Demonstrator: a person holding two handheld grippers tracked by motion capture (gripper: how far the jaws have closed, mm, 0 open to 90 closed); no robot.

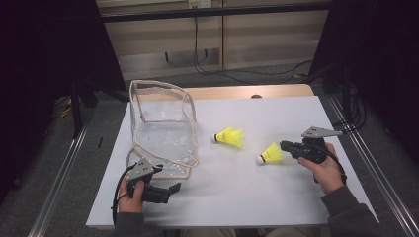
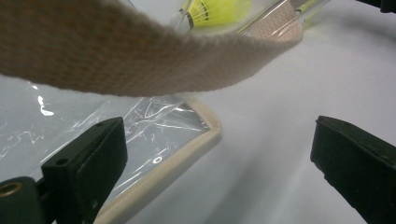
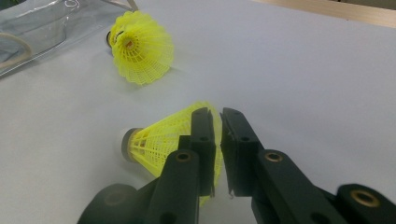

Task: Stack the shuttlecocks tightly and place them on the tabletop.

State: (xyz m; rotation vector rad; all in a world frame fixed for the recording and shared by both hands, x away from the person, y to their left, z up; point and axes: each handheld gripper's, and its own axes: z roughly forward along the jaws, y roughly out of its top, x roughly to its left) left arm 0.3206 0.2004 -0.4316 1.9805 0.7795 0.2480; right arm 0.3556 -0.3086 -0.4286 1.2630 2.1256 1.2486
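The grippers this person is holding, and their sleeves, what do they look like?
Each hand holds a black pistol-like tool. The left gripper and right gripper both carry a grey three-cornered plate on top and trail a black cable. Up close, the blocky black jaws show small holes and brass-coloured pivot pins. Both sleeves are dark grey.

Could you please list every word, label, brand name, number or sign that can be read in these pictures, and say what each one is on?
None can be read.
The clear bag with its beige webbing trim, the two yellow shuttlecocks, the white table cover and both grippers carry no visible print.
A small plate on the back wall is too small to tell.
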